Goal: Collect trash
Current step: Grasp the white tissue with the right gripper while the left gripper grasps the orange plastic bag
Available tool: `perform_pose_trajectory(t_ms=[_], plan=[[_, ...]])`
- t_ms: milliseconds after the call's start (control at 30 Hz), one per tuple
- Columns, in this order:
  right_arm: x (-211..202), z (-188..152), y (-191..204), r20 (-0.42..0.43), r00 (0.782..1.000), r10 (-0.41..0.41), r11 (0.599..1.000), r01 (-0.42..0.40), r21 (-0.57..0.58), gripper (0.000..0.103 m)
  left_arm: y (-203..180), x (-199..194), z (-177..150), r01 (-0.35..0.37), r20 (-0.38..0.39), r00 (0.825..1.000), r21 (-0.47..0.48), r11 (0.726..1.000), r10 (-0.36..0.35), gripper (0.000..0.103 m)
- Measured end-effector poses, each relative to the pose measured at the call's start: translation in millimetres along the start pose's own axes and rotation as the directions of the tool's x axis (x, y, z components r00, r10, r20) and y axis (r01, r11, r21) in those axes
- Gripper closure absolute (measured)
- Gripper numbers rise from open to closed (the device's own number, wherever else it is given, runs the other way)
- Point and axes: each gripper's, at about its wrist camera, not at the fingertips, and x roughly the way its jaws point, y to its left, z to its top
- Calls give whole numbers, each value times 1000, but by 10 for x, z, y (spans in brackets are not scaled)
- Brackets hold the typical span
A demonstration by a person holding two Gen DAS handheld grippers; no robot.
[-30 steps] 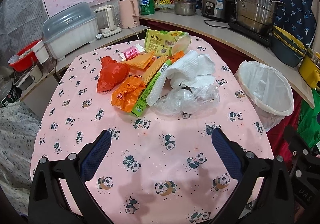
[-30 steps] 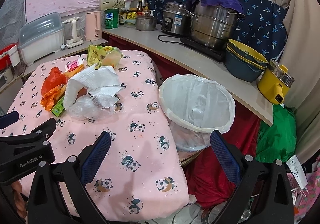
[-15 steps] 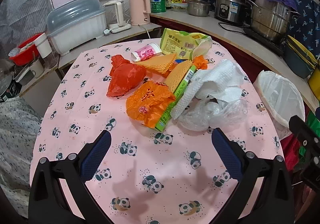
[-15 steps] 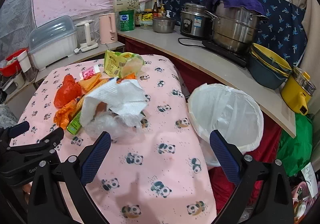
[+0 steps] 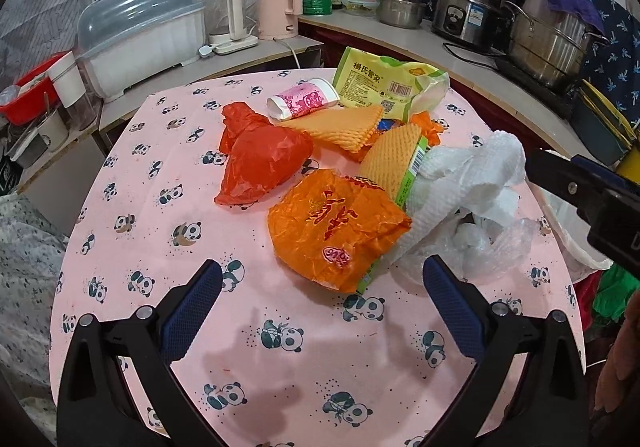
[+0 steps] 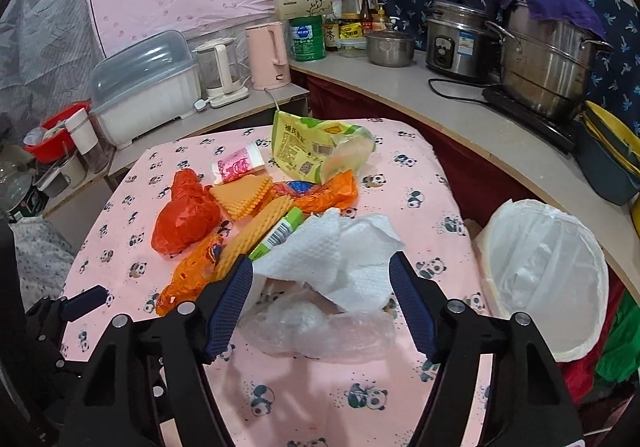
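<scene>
Left wrist view: the left gripper (image 5: 320, 307) has pushed in toward the trash pile since a second ago, when the heap sat far up the worktop (image 5: 140, 207). Its fingers (image 5: 192, 311) stand wide apart, holding nothing, hovering over the panda cloth. Just ahead of them lies the orange wrapper (image 5: 336, 231), now large in view. Behind it to the left sits the red plastic bag (image 5: 260, 159), and behind that the pink paper cup (image 5: 304, 101) on its side. Two pieces of yellow foam netting (image 5: 344, 127) lie near the cup, and the yellow-green snack bag (image 5: 384, 87) lies at the far edge of the heap. To the right, the white paper towel (image 5: 472, 175) drapes over the clear plastic wrap (image 5: 480, 247). The right gripper's black body pokes in at the right edge.

Right wrist view: the right gripper (image 6: 320, 303) has swung off the bin and onto the pile. Its fingers (image 6: 228, 307) are spread apart, one on each side of the paper towel (image 6: 344, 251) and the clear plastic wrap (image 6: 316, 331); I cannot tell whether they touch either. The bin with its white liner (image 6: 540, 271) now stands off to the right, beside the worktop's edge. The red plastic bag (image 6: 184, 215) and orange wrapper (image 6: 192, 271) lie to the left, with the left gripper low at the left edge.
</scene>
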Motion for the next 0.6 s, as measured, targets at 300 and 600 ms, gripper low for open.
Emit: perform_pose_trajectory(t_ms=[300, 600], plan=[[412, -16, 98, -96, 994, 51, 999, -50, 18, 67, 77, 267, 87, 38, -47, 998, 5, 999, -38, 29], [309, 31, -21, -79, 994, 82, 996, -77, 54, 97, -12, 341, 150, 109, -71, 992, 16, 994, -108, 76]])
